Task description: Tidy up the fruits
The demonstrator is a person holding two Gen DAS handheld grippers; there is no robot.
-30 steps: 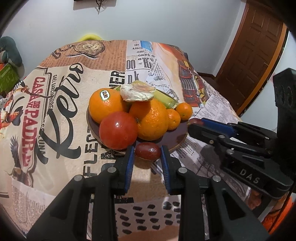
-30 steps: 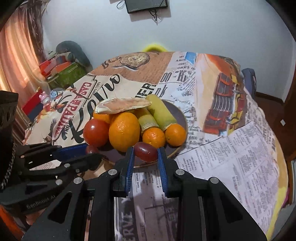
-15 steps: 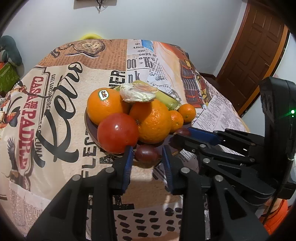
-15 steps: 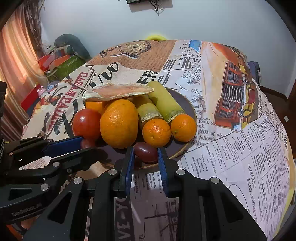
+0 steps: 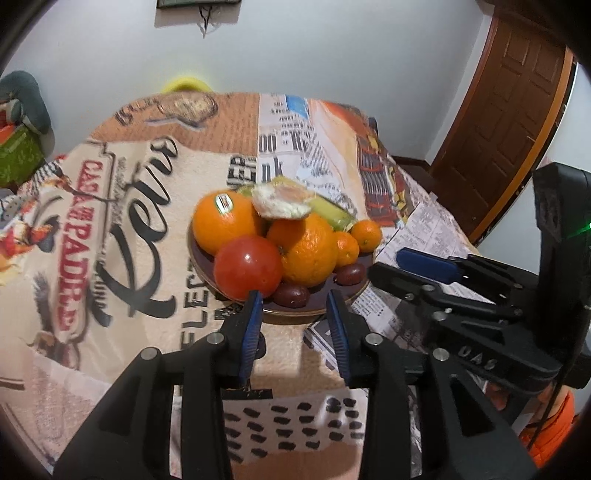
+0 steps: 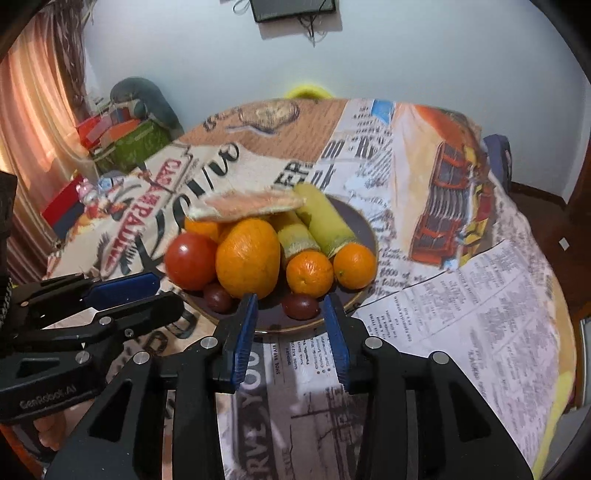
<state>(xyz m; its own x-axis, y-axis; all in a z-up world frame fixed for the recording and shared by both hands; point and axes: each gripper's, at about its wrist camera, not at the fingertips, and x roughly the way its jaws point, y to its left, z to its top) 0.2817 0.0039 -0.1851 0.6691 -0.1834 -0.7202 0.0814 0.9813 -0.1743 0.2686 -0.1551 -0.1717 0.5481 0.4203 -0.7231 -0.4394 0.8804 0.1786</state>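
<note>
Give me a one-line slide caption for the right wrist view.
Right tongs open before a plate of fruit, a dark grape resting just ahead.

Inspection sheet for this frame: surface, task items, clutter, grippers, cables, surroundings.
Surface: round table under a printed newspaper-style tablecloth.
Task items: dark plate holding a tomato, two large oranges, two mandarins, two dark grapes, two yellow-green pieces and a flat pale slice on top.
Clutter: nothing seen on the tablecloth.
Grippers: left gripper open, empty, before the plate; right gripper open, empty, one grape lying free ahead of it.
Cables: thin wires hanging from a wall-mounted device.
Surroundings: wooden door, curtain, piled belongings by the wall.
</note>
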